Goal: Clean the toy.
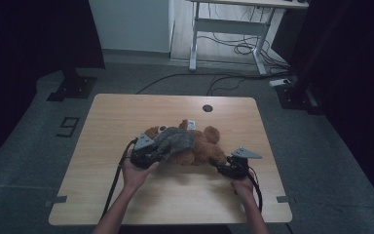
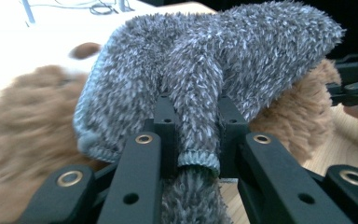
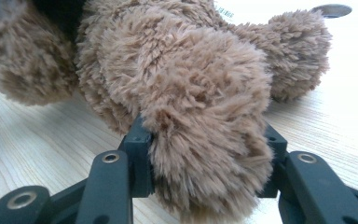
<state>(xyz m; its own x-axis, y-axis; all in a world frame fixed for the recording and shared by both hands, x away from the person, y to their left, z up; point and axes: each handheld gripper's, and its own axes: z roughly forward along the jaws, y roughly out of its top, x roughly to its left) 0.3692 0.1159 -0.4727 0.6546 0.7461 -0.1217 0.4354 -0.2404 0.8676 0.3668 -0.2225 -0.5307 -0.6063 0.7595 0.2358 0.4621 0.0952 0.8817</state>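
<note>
— On the table (image 1: 102,195), what do the grippers hold?
— Left gripper (image 1: 152,157) pinches the grey fuzzy garment (image 2: 214,70) tight; right gripper (image 1: 224,168) clamps the brown teddy bear (image 1: 202,146), lying lengthwise left-to-right mid-table

- Your left tongs (image 1: 152,155) are pinching a fold of the grey sweater (image 2: 205,70), jaws nearly together.
- Your right tongs (image 1: 222,168) are clamping the teddy bear's leg (image 3: 205,140), forearms both reaching forward.
</note>
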